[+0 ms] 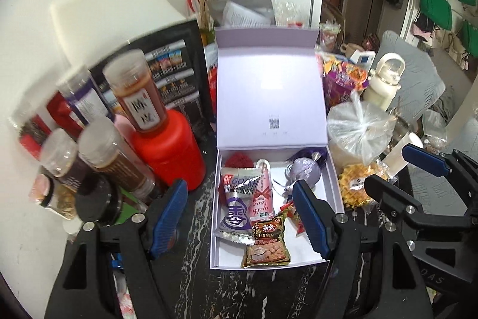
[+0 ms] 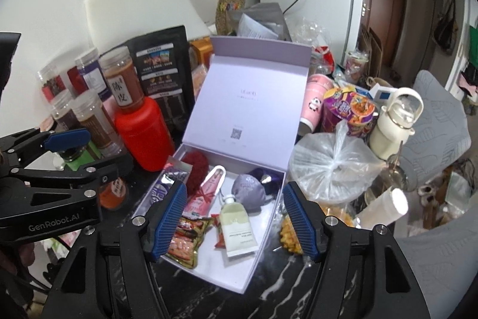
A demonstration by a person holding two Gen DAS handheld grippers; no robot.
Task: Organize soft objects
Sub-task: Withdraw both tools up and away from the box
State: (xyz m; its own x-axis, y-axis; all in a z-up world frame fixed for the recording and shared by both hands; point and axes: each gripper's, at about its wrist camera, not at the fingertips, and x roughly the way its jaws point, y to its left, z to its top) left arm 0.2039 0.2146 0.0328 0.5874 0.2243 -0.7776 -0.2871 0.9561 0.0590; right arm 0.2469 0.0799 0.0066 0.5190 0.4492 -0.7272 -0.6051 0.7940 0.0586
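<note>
An open lilac gift box [image 1: 334, 184] [image 2: 269, 226] stands on the dark marble table with its lid upright. Inside lie a red knitted ball [image 1: 237, 161] [image 2: 195, 166], a grey snack pouch [image 1: 237, 211], a pink sachet [image 1: 264, 196] [image 2: 206, 193], a peanut packet [image 1: 267, 244] [image 2: 185, 241], a lilac drawstring pouch [image 1: 301, 174] [image 2: 249, 190] and a cream hand-cream tube [image 2: 237, 226]. My left gripper [image 1: 239, 220] is open above the box's front left. My right gripper [image 2: 236, 217] is open above the box, straddling the tube; it also shows at the right of the left wrist view [image 1: 400, 175].
A red canister [image 1: 170, 148] [image 2: 140, 133] and several spice jars [image 1: 98, 151] crowd the left. A tied plastic bag [image 1: 358, 127] [image 2: 334, 166], a yellow snack bag [image 1: 358, 184], a noodle cup [image 2: 349, 112] and a cream bottle [image 2: 394, 121] stand right.
</note>
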